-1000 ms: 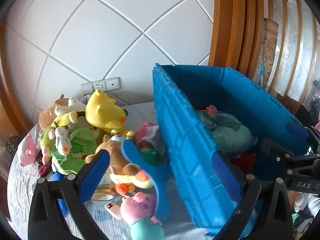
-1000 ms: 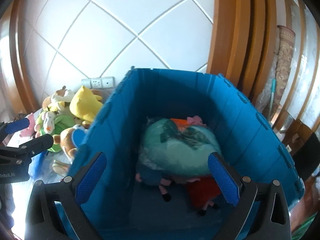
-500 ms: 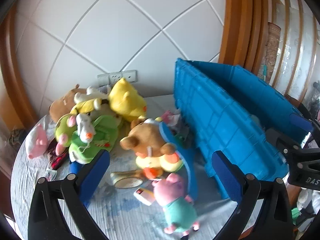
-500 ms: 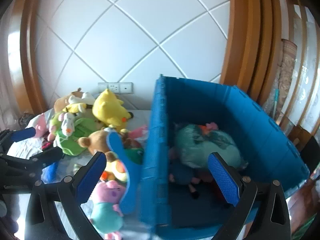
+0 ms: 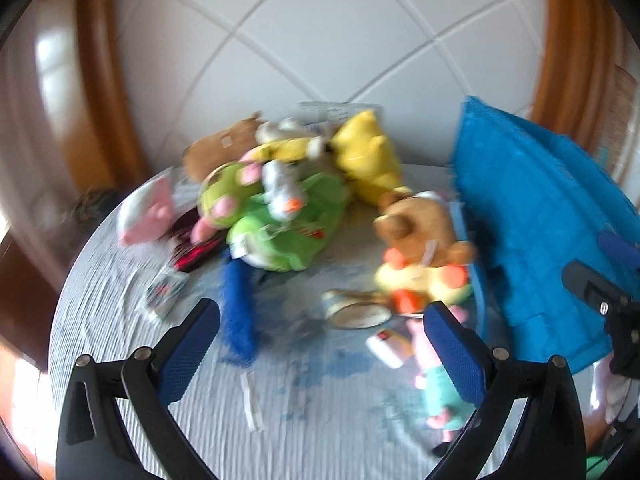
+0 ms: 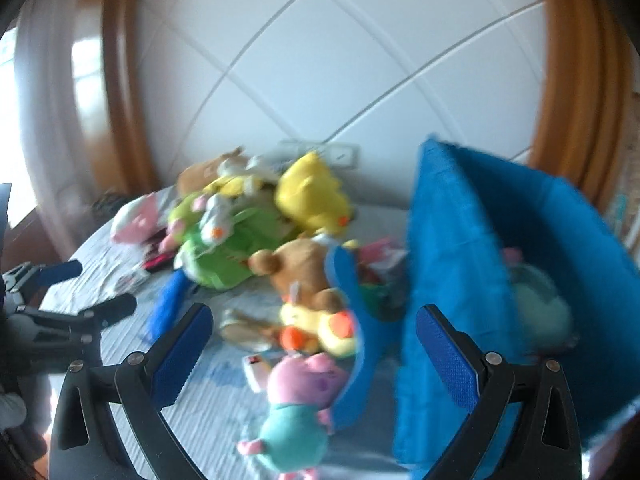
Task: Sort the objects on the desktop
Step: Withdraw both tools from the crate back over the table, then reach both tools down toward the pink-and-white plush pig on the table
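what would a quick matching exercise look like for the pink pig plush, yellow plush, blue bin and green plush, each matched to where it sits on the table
Things:
1. pink pig plush
2. yellow plush
3. blue bin
4. green plush

Places (right wrist view):
A. far side of the pile, near the wall
B. right side of the table
C. nearest the camera, between the fingers of the right claw
D. left part of the pile, left of the brown bear plush

Pairs: 1-C, 2-A, 3-B, 4-D
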A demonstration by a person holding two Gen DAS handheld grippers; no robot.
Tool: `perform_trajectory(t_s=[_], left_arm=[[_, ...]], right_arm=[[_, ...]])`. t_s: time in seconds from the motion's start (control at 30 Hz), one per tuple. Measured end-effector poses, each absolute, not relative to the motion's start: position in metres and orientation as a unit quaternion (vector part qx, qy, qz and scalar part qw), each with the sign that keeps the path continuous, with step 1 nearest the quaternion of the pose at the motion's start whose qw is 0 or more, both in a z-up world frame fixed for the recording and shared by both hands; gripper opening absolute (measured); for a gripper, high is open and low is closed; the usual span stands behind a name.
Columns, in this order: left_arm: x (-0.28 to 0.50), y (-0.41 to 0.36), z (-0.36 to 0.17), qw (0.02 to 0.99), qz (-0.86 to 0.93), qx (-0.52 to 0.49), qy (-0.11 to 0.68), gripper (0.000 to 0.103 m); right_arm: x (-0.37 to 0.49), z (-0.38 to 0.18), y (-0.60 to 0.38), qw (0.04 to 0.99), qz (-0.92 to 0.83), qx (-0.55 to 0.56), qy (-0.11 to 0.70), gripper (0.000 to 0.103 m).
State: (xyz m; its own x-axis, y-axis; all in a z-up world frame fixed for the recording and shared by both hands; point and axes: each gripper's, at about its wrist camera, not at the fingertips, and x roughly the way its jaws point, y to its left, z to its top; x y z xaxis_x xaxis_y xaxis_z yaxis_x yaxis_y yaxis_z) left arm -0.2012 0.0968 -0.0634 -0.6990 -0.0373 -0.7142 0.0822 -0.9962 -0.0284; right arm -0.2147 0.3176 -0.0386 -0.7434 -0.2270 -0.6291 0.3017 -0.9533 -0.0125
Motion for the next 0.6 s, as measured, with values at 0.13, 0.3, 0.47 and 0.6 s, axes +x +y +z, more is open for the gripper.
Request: perform_trajectory(t_s=[0.13,0.3,0.47,0.6], left_arm=[[-0.194,0.057,-0.075,0.074,-0.912,0.401,0.038,0.103],[-0.189,-0.008,-0.077,0.1,-0.91,0.396,0.068,0.103],[-0.196,-0.081,-0.084,0.129,-0.906,0.397,0.071,0.103],[-0.215,-0.143,-0.095,0.126,-0.898,0.417,0.062,0.103]], right_arm=[[-0.223,-0.059,0.284,0.189,-0.916,0.347,0.066,0.103],[-0.233,-0.067,0.238,0.185,-0.917,0.347,0.063,0.103],[-0.25,-0.073,0.191,0.19,-0.916,0.351,0.038,0.103],[-0.268,-0.087,0.143,0.177,-0.912,0.371,0.006,0.103]])
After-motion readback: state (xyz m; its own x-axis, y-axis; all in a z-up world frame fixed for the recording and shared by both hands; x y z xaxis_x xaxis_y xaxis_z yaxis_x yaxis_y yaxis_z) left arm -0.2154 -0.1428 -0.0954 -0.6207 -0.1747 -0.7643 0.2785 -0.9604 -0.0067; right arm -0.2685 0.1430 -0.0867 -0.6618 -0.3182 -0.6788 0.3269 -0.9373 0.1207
